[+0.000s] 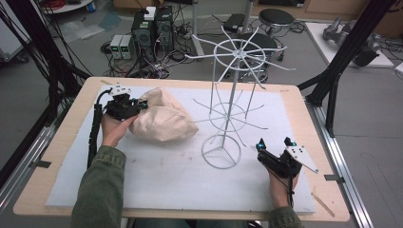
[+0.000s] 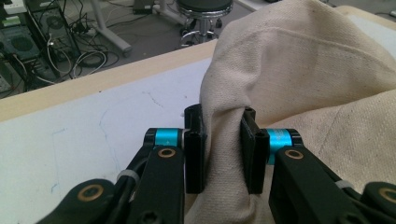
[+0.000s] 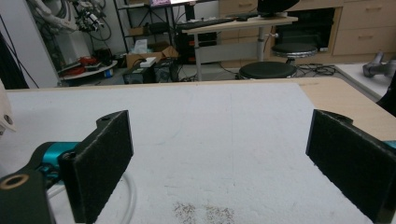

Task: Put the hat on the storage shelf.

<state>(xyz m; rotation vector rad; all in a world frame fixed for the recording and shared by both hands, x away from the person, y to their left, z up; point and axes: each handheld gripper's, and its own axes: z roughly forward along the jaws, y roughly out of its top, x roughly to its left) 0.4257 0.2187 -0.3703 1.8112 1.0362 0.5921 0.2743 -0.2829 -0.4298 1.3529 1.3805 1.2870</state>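
No readable brand, label or writing on anything; marks on the white mat are just smudges. Left gripper (image 2: 223, 140) is clamped narrow on a fold of the beige cloth bag (image 2: 299, 84), fabric pinched between both pads. High view puts the bag (image 1: 164, 116) on the left-centre of the surface (image 1: 62, 123), slumped in a heap, with the left gripper (image 1: 124, 105) at its left edge. Right gripper (image 3: 219, 163) stands wide apart, nothing between the pads, just bare mat. High view shows it (image 1: 275, 145) resting near the front right of the surface, just right of the white wire rack (image 1: 228, 109), whose ring base sits on the mat, upright. Left gripper view gives the weave and a seam of the bag close up; high view gives the whole layout. Right gripper view catches a curved bit of the rack's base (image 3: 130, 196) at lower left.
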